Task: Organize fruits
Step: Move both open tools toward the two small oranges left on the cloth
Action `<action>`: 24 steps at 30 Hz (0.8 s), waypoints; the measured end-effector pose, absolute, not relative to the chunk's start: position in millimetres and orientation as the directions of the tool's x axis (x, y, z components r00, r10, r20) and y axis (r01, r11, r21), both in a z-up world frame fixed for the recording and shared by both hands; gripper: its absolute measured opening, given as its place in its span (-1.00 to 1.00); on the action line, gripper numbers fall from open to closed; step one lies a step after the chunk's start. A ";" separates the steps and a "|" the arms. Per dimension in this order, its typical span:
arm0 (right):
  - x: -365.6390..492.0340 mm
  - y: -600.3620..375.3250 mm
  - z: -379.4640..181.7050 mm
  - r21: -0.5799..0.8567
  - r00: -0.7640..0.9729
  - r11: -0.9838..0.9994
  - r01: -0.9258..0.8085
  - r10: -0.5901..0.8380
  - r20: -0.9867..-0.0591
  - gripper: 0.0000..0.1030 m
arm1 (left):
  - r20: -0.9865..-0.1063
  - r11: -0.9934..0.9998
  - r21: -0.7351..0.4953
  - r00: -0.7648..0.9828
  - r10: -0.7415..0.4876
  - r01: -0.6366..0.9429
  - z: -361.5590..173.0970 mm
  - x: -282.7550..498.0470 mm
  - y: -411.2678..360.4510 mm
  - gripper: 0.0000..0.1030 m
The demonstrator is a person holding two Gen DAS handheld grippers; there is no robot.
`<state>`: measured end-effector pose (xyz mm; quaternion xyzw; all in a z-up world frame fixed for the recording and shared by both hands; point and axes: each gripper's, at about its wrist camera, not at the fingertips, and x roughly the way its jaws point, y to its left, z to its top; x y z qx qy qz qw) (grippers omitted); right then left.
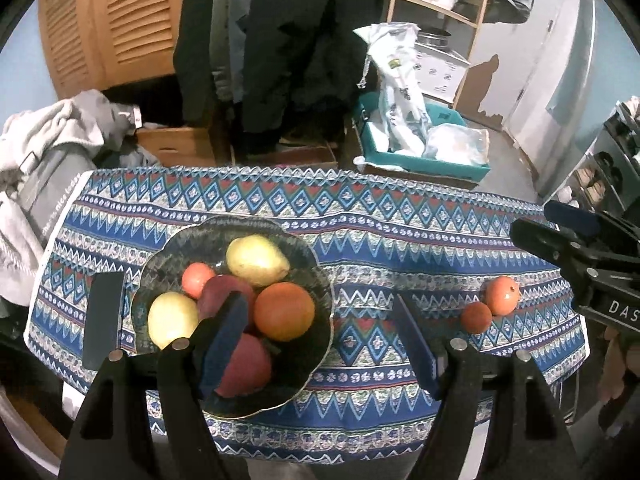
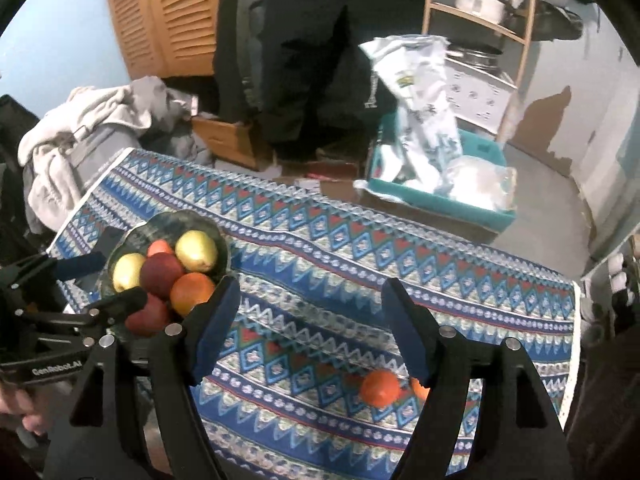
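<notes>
A dark glass bowl (image 1: pixel 316 280) on the patterned tablecloth holds several fruits: two yellow pears (image 1: pixel 256 260), red apples (image 1: pixel 244 364), an orange (image 1: pixel 284 312). The bowl also shows in the right wrist view (image 2: pixel 222 248). Two small orange-red fruits (image 1: pixel 502 295) (image 1: pixel 475 317) lie on the cloth to the right; one shows clearly in the right wrist view (image 2: pixel 380 388), the other is mostly hidden behind the right finger. My left gripper (image 1: pixel 320 344) is open and empty over the bowl's right side. My right gripper (image 2: pixel 308 328) is open and empty above the cloth, near the loose fruits.
The table (image 1: pixel 360 220) has a blue patterned cloth. Behind it stand a person in dark clothes (image 1: pixel 280 40), cardboard boxes, a teal bin (image 1: pixel 420 156) with bags, a wooden shelf and a pile of grey clothes (image 1: pixel 48 152) at left.
</notes>
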<state>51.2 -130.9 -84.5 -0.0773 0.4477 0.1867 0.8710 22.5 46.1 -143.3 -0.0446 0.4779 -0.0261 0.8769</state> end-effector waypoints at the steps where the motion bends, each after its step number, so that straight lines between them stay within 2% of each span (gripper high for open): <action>1: 50.7 -135.1 -83.9 0.032 0.532 0.921 -0.387 0.252 -0.808 0.45 | -0.836 0.995 -0.102 0.541 -0.090 0.008 -142.1 23.2 43.1 0.49; 11: 56.0 -188.3 -90.4 0.021 0.541 0.948 -0.317 0.199 -0.817 0.50 | -0.835 0.993 -0.068 0.539 -0.110 0.097 -133.9 35.8 -1.6 0.52; 24: 66.9 -255.4 -127.7 0.072 0.479 0.982 -0.173 0.148 -0.865 0.50 | -0.846 0.984 -0.009 0.522 -0.104 0.180 -149.0 51.5 -58.3 0.52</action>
